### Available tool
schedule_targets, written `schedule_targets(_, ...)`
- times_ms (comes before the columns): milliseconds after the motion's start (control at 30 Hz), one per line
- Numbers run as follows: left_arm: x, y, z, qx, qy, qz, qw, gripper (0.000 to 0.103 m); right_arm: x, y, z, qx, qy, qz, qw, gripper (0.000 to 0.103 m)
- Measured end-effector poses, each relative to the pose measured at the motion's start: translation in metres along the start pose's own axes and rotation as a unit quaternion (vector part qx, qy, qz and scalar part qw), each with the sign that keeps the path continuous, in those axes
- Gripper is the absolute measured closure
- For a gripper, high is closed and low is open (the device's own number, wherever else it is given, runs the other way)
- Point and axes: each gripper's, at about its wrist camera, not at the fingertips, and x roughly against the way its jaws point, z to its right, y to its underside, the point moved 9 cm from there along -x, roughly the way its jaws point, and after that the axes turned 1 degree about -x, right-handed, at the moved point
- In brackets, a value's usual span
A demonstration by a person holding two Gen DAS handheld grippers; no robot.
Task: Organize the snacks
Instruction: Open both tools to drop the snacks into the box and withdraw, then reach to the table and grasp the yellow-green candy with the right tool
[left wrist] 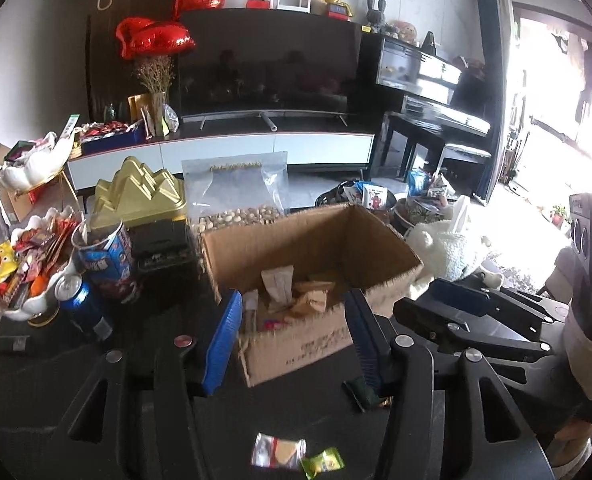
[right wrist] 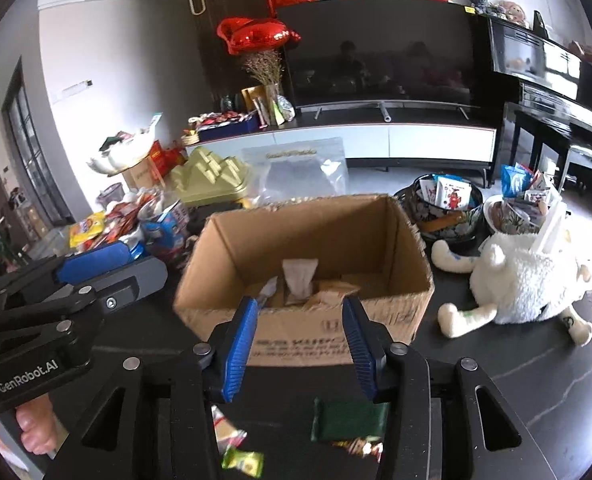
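Both grippers hang over a dark table facing an open cardboard box with paper-wrapped snacks lying in its bottom. Left gripper: jaws apart, blue pads clear, nothing between them. Right gripper: jaws also parted, nothing clamped (box seen through the gap, not touched).

Loose snacks sit on the table in front of the box, under the grippers: dark green packet, small lime-green candy, clear-and-tan wrapper. The red-patterned wrapper beside the green packet is too blurred to read.

Left of the box: white scalloped bowl piled with snack packs, blue can, blue cup-shaped pack, gold tin. Behind the box a clear zip bag of nuts stands upright. Right of it: white plush toy and a dark bowl of packets.
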Motion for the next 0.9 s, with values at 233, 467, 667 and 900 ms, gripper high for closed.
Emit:
schedule_targets(233,0.018,0.03,-0.008,0.004,0.006,-0.007,1.0,0.05,0.011,0.031,-0.02,0.0,-0.005,-0.009,1.0,0.057)
schedule_targets(467,0.028,0.065,-0.02,0.001,0.007,-0.023,0.9997,0.05,0.017,0.064,-0.036,-0.003,-0.003,-0.017,1.0,0.057)
schedule_targets(667,0.03,0.095,-0.027,0.0,0.016,-0.039,0.9991,0.05,0.012,0.091,-0.049,-0.005,-0.006,-0.039,0.999,0.057)
schedule_targets(900,0.023,0.133,-0.032,0.001,0.032,-0.064,0.9974,0.05,0.003,0.126,-0.059,-0.012,0.0,-0.062,0.998,0.057)
